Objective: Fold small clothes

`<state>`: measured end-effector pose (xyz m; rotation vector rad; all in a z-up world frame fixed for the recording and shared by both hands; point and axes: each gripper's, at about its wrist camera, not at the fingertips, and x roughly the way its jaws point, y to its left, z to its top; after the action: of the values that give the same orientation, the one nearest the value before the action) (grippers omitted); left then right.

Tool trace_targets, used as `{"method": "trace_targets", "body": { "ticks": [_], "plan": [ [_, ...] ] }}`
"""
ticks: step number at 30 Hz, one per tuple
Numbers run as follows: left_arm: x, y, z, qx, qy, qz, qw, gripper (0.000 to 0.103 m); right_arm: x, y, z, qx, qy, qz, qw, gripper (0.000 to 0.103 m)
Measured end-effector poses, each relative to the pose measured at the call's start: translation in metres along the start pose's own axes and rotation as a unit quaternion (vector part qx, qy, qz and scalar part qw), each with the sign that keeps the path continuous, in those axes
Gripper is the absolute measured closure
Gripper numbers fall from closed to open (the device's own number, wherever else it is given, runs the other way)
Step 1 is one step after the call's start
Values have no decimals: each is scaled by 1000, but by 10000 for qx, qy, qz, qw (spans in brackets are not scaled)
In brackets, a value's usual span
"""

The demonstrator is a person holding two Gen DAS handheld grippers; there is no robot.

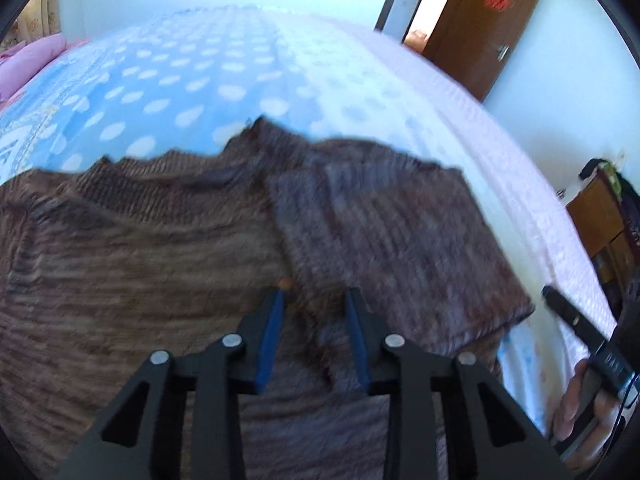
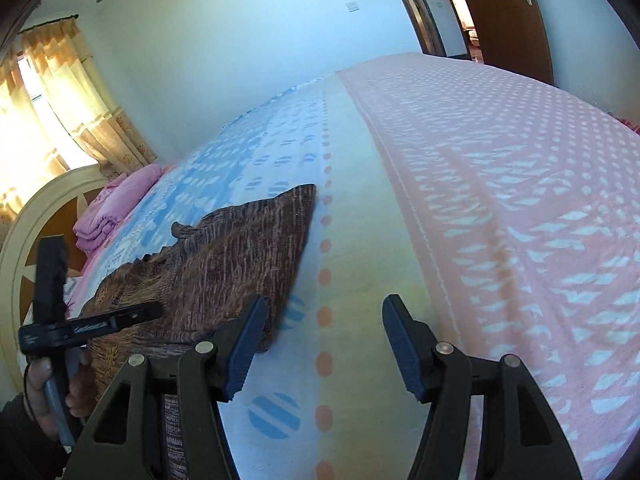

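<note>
A brown knitted sweater lies spread on the bedspread, with one side folded over into a flap. My left gripper points down at the flap's near edge. Its blue pads stand a little apart with knit fabric between them, and I see no clear pinch. In the right wrist view the sweater shows at the left. My right gripper hangs open over the bare bedspread, its left finger beside the sweater's near corner. Nothing is between its fingers.
A folded pink blanket lies by the curved headboard. Hands hold the grippers' handles. A brown door stands open beyond the bed, and a wooden cabinet stands past the bed's right edge.
</note>
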<state>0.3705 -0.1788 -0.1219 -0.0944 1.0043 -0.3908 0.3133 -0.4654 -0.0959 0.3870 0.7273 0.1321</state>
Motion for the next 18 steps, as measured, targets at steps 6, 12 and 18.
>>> {"method": "trace_targets", "body": {
  "ticks": [6,12,18],
  "plan": [
    [0,-12,-1,216,-108,-141,9996,96,6,4,-2,-57,38,-58,10000,41],
    [-22,-6,8,236,-395,-152,9988,97,7,-1,-5,10,89,-72,9999,38],
    [-47,4,12,293,-547,-107,9980,97,11,4,-8,-172,192,-168,9995,38]
  ]
}}
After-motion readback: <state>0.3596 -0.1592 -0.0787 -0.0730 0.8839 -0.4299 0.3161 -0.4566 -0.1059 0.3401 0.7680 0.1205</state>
